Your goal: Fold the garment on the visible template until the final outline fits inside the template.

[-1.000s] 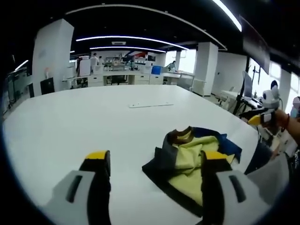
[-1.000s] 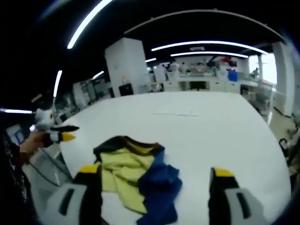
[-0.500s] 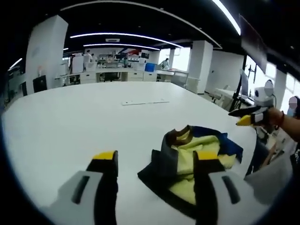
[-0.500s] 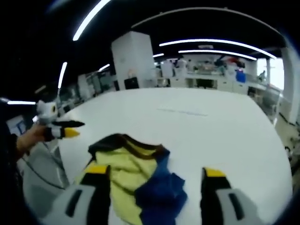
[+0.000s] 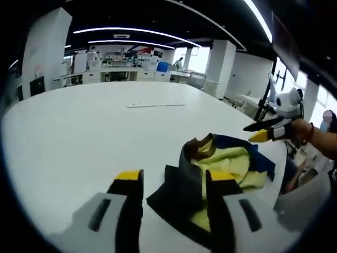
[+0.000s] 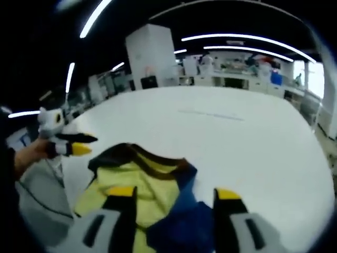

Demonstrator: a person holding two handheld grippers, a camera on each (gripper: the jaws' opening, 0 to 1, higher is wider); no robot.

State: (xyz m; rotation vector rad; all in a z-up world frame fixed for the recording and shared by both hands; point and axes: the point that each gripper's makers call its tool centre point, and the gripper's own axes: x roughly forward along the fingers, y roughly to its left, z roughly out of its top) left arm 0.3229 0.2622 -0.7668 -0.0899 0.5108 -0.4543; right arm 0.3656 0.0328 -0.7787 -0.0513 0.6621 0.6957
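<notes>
Both grippers have closed in on the crumpled yellow, navy and black garment (image 5: 224,171); left gripper (image 5: 174,182) and right gripper (image 6: 171,194) jaws spread, holding nothing, folding unstarted.

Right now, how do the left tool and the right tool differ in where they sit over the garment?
The left tool straddles the garment's dark edge, one jaw over bare table, the other over the cloth. The right tool has both jaws over the garment, one above the yellow part, the other above the blue. The left tool's jaws look a little closer together. Both have yellow tips, stand open and grip nothing.
</notes>
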